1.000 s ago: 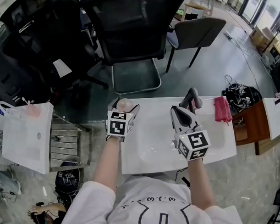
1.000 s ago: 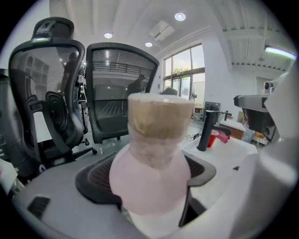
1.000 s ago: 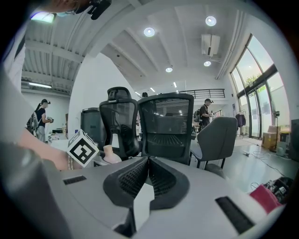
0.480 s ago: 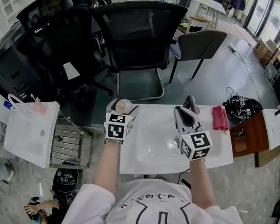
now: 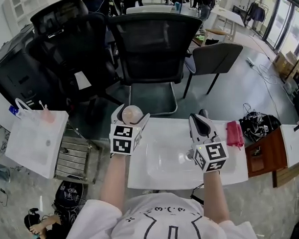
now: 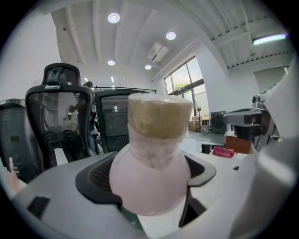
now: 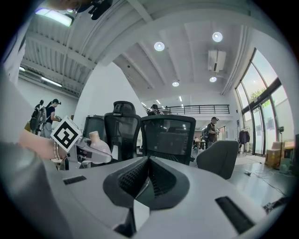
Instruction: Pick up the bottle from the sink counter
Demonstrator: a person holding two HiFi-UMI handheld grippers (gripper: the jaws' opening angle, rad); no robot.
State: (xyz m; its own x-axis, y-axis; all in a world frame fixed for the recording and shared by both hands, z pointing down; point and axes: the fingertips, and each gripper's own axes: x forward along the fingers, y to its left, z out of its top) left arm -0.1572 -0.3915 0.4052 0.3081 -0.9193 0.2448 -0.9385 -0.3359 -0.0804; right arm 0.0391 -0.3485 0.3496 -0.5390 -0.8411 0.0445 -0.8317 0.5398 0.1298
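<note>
Seen from the head view, the bottle [image 5: 131,112] is only a pale round top between the jaws of the left gripper [image 5: 132,114], at the far left corner of the sink counter [image 5: 142,179]; the left gripper view adds its bulbous pink body, frosted neck and tan cap [image 6: 159,116], clamped at the belly; the right gripper [image 7: 148,163], in its own view, has its jaws pressed together on nothing.

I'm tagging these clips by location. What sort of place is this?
Probably an open office or lab hall, not a bathroom: black mesh office chairs stand just behind the white sink counter, and the right gripper view shows a high ceiling with round lights and tall windows.
</note>
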